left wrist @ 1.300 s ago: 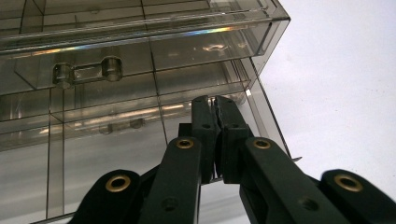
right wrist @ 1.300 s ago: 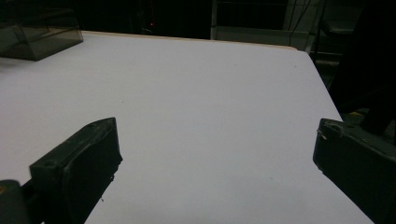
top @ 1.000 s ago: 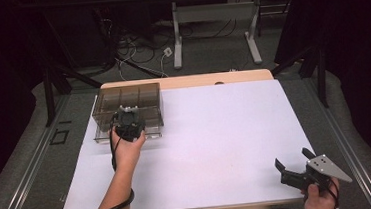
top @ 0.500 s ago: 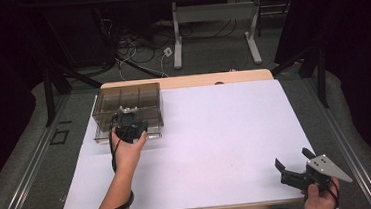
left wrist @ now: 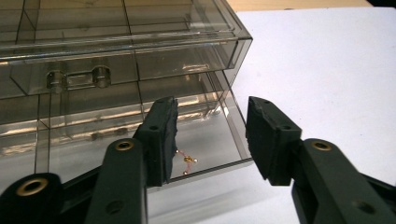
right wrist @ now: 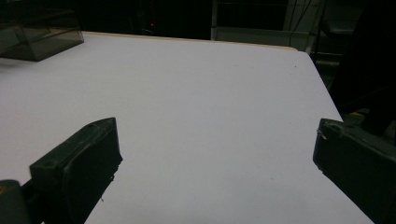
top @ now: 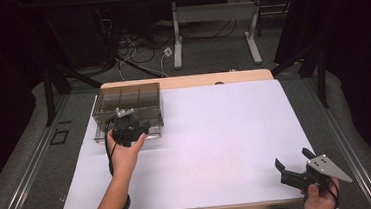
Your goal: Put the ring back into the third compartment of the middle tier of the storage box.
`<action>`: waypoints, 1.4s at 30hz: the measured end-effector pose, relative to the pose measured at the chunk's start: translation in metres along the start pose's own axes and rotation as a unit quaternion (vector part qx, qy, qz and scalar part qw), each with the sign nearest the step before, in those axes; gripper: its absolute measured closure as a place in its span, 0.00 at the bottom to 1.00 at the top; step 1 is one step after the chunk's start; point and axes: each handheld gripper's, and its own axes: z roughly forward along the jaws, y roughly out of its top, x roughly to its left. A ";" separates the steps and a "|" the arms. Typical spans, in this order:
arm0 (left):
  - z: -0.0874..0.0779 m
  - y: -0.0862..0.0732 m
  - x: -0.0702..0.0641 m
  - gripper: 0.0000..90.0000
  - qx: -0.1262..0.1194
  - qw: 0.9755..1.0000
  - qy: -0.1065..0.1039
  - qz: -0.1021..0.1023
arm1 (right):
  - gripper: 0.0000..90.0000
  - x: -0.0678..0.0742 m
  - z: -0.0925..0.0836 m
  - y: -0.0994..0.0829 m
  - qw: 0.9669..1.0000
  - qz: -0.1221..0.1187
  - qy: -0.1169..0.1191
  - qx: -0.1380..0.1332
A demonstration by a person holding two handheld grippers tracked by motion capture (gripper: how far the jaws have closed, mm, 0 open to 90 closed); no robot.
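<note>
Right black two-jaw gripper [top: 290,169] rests spread wide at the white desk's [top: 226,141] near right corner. Left black gripper [left wrist: 212,135], jaws parted, straddles the smoky clear plastic compartment box's [top: 128,101] corner at the far left; closing off-centre could shove the light box.

Tiny item [left wrist: 187,160] in organizer [left wrist: 140,70]: unidentifiable.

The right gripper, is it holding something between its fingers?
No, the right gripper has its fingers spread wide apart, with just the bare white table showing between them.
</note>
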 end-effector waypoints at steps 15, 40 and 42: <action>-0.018 -0.007 -0.001 0.41 -0.042 0.998 -0.045 0.026 | 0.00 0.000 0.000 0.000 1.000 -0.004 0.001 0.003; -0.050 -0.041 0.000 0.09 -0.063 0.992 -0.096 0.052 | 0.00 0.002 0.000 0.000 1.000 -0.004 0.002 0.001; -0.053 -0.047 0.000 0.00 -0.061 0.990 -0.112 0.062 | 0.00 0.001 0.000 0.000 1.000 -0.004 0.000 0.001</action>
